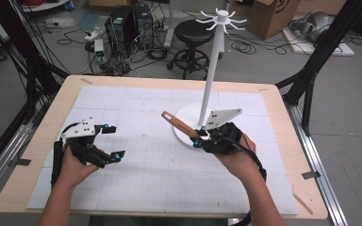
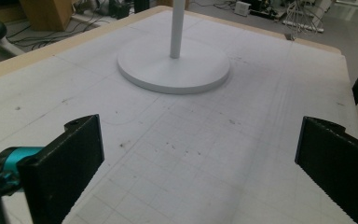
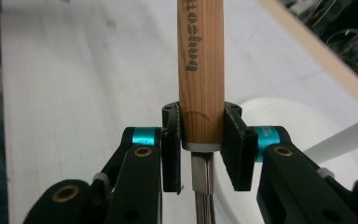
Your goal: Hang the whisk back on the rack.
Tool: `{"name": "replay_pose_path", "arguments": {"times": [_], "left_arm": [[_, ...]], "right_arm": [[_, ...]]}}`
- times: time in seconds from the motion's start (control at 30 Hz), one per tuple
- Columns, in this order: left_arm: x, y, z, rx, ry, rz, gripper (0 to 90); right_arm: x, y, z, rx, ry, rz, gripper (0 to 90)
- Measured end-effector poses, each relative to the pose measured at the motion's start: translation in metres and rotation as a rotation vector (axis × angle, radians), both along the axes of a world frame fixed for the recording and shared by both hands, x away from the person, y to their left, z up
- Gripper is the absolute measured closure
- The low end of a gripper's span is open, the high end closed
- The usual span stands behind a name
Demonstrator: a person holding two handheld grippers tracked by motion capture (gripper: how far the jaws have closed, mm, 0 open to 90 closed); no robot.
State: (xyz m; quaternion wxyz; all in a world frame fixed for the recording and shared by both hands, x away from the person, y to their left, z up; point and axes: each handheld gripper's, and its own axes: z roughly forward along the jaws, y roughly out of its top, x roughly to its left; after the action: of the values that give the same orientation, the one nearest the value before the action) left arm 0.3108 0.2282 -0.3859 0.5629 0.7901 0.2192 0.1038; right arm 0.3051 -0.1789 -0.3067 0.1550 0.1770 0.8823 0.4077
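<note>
- High view: the right gripper (image 1: 199, 137) holds a wooden-handled tool (image 1: 179, 124) just in front of the white stand (image 1: 210, 89), beside its round base (image 1: 184, 122); the handle's long axis slants up and away to the left, its looped end farthest from the hand.
- The hooks (image 1: 222, 19) crown the pole high above that loop, so any hanging would, I judge, call for a lift and turn.
- Right gripper view: the jaws are closed on the handle's lower end, where a metal ferrule (image 3: 203, 147) meets bristle-like strands (image 3: 204, 200).
- The left gripper (image 1: 113, 141) sits well apart to the left, jaws spread wide, holding nothing, over bare mat (image 2: 191, 154).
</note>
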Motion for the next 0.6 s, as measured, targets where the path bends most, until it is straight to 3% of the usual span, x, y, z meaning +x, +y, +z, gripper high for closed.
{"name": "replay_pose_path", "arguments": {"times": [0.07, 0.2, 0.37, 0.6], "left_arm": [[0.0, 0.0, 0.0, 0.0, 0.002, 0.0, 1.7], [0.0, 0.001, 0.001, -0.002, -0.003, 0.001, 1.7], [0.0, 0.002, 0.001, -0.001, -0.001, 0.001, 1.7], [0.0, 0.002, 0.001, -0.004, 0.0, 0.002, 1.7]], "right_arm": [[-0.001, -0.006, 0.008, 0.037, -0.02, -0.015, 71.6], [-0.002, -0.015, 0.02, 0.061, -0.06, -0.04, 71.5], [-0.002, -0.026, 0.031, 0.097, -0.082, -0.062, 71.5], [-0.001, -0.043, 0.045, 0.19, -0.098, -0.084, 71.5]]}}
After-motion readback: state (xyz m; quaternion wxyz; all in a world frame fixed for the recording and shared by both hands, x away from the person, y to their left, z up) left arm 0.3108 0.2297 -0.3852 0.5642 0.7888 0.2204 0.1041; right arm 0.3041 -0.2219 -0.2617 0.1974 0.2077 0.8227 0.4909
